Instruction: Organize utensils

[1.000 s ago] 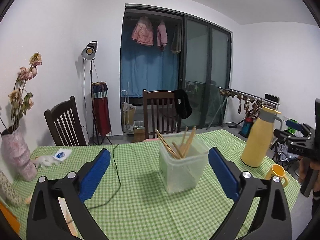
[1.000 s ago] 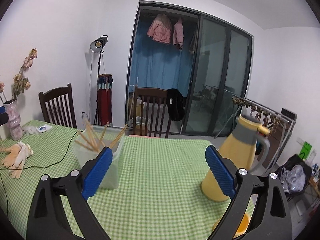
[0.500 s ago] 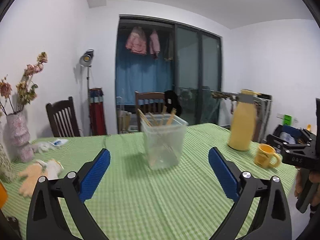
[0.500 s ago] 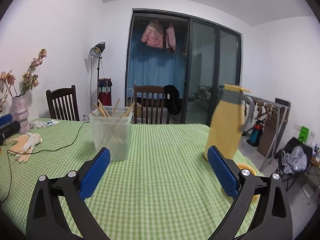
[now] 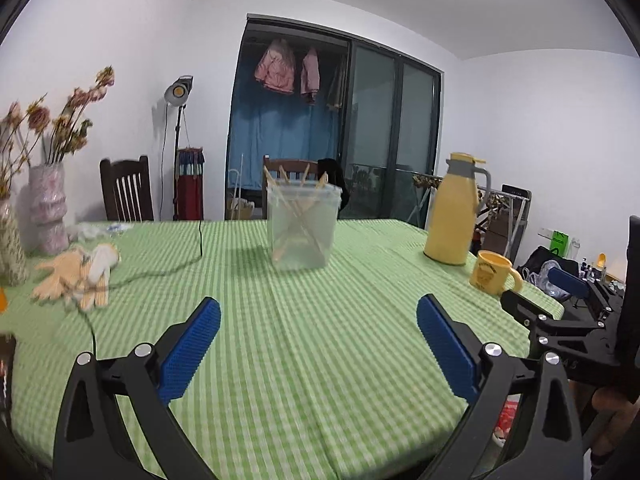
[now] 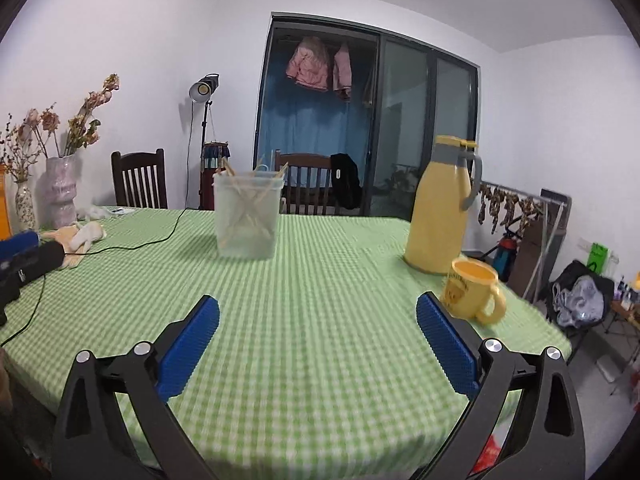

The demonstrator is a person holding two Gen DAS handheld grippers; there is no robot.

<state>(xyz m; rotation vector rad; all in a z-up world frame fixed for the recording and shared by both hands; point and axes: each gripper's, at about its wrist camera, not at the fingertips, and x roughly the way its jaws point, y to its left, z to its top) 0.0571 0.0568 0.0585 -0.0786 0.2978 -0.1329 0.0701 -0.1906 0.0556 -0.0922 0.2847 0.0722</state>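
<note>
Hovering low over the green checked tablecloth (image 5: 320,360), the left gripper (image 5: 318,316) and the right gripper (image 6: 317,314) both stand wide apart — nothing between their fingers. Farther on, mid-table, a clear plastic box (image 5: 303,226) holds wooden chopsticks (image 5: 294,216) leaning crossed inside — a yellow jug (image 6: 438,216) and a yellow mug (image 6: 472,294) stand to its right.

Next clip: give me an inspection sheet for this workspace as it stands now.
Surface: table under a green checked cloth.
Job's things: clear container holding wooden chopsticks, upright.
Clutter: yellow jug, yellow mug, gloves, vases of dried flowers.
Grippers: left gripper and right gripper, jaws wide apart, empty.
Cables: black cable across the cloth.
Surroundings: chairs, lamp stand, hanging clothes.
</note>
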